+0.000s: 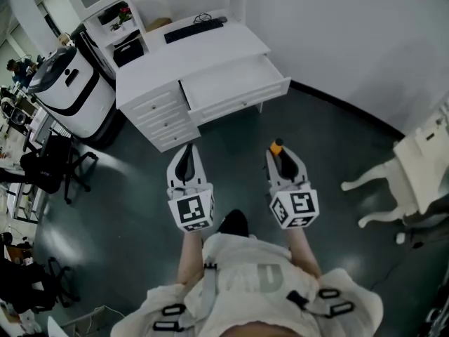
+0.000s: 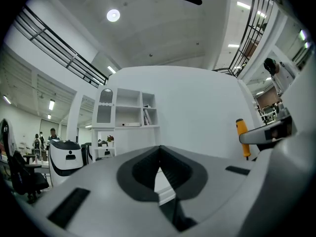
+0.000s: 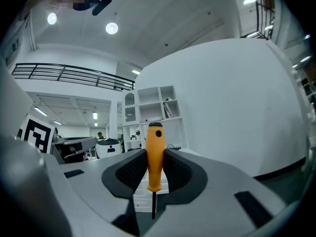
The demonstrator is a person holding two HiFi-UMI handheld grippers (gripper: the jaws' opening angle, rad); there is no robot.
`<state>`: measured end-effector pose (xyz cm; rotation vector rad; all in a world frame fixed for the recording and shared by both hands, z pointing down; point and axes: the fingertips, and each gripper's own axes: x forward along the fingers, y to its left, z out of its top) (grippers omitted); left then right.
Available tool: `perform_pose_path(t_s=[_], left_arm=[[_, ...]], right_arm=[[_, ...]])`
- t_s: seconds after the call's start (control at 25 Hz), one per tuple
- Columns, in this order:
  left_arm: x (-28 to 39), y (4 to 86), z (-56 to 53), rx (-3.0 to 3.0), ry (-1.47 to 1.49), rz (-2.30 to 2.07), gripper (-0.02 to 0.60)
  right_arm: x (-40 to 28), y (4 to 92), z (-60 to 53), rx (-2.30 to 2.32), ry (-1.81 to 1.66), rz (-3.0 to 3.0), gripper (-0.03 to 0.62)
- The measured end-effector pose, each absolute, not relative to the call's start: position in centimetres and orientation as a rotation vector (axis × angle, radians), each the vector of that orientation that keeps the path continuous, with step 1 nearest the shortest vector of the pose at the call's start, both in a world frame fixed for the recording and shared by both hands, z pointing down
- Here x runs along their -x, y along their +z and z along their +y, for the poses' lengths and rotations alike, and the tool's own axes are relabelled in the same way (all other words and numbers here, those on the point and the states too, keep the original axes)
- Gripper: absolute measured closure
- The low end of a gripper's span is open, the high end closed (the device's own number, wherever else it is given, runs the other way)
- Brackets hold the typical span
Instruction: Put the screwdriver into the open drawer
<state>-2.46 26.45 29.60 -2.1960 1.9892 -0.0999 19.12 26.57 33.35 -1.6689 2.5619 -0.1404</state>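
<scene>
Right gripper point(image 3: 154, 168) clamps the screwdriver point(image 3: 155, 152) by its orange handle, upright with the shaft down. Left gripper point(image 2: 159, 167) is empty, its jaws nearly together. Both point level toward the desk point(image 1: 186, 51), whose top drawer point(image 1: 235, 83) stands pulled out, well apart from them. This looks like the carrying step. Next: reach over the drawer, lower, let go.

Screwdriver point(image 1: 278, 146): only the orange handle end shows from above, the rest hidden in the right tool point(image 1: 283, 157). White chair point(image 1: 410, 170): cut off at the right edge.
</scene>
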Motion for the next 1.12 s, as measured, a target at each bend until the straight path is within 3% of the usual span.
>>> perform_pose_path(t_s=[0.56,1.12], left_arm=[[2.4,27.2,14.2,2.196,0.062,1.911,0.575],[6.1,27.4,-5.5,2.252,0.052,1.848,0.575]], right_arm=[[-18.2,32.0,17.4,1.650,0.020,2.557,0.494],[-13.7,32.8,-2.5,1.731,-0.094,2.539,0.494]])
